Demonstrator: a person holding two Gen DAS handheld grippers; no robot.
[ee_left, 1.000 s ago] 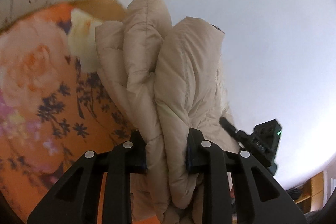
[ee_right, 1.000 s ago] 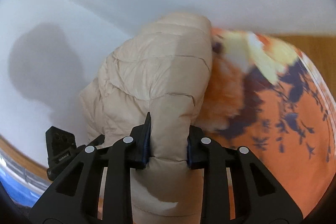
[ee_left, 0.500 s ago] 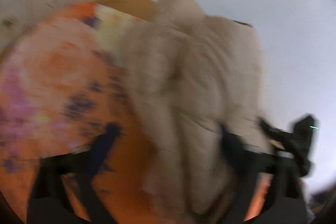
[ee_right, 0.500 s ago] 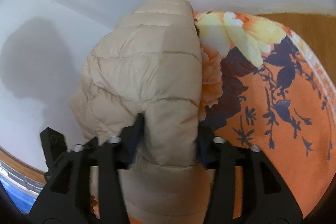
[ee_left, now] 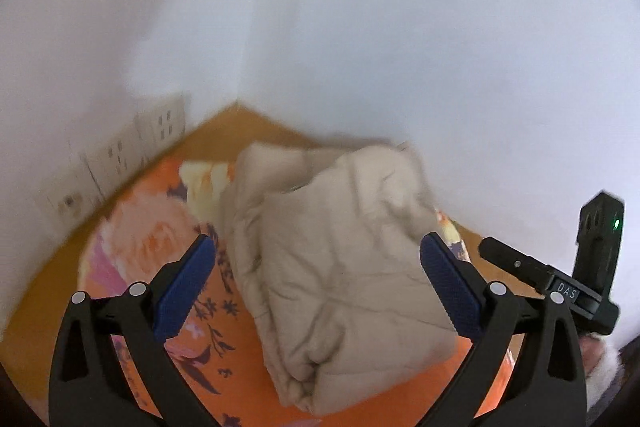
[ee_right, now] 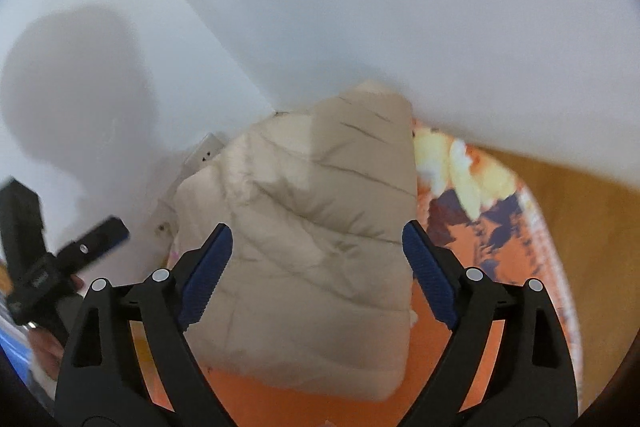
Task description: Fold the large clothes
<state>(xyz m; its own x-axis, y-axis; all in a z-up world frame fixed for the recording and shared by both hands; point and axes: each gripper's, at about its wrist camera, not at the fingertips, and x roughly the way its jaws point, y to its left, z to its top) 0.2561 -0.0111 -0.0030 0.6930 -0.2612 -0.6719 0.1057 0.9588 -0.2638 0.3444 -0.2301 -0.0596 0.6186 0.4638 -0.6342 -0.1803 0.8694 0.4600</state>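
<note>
We read one text only: the white letters "DAS" on a small label on the black body of the right gripper (ee_left: pixel 568 293), seen at the right edge of the left wrist view. In the right wrist view the left gripper (ee_right: pixel 40 279) carries a similar small label, but it is too blurred for us to read.

An orange floral cloth (ee_left: pixel 132 247) covers the wooden worktop (ee_left: pixel 240 119), leaving bare wood along the far edges. White wall sockets (ee_left: pixel 120 155) are mounted on the wall at the cloth's 10 o'clock side. White walls (ee_left: pixel 360 27) meet at a corner behind the worktop. A round shadow (ee_right: pixel 76 83) falls on the left-hand wall.
</note>
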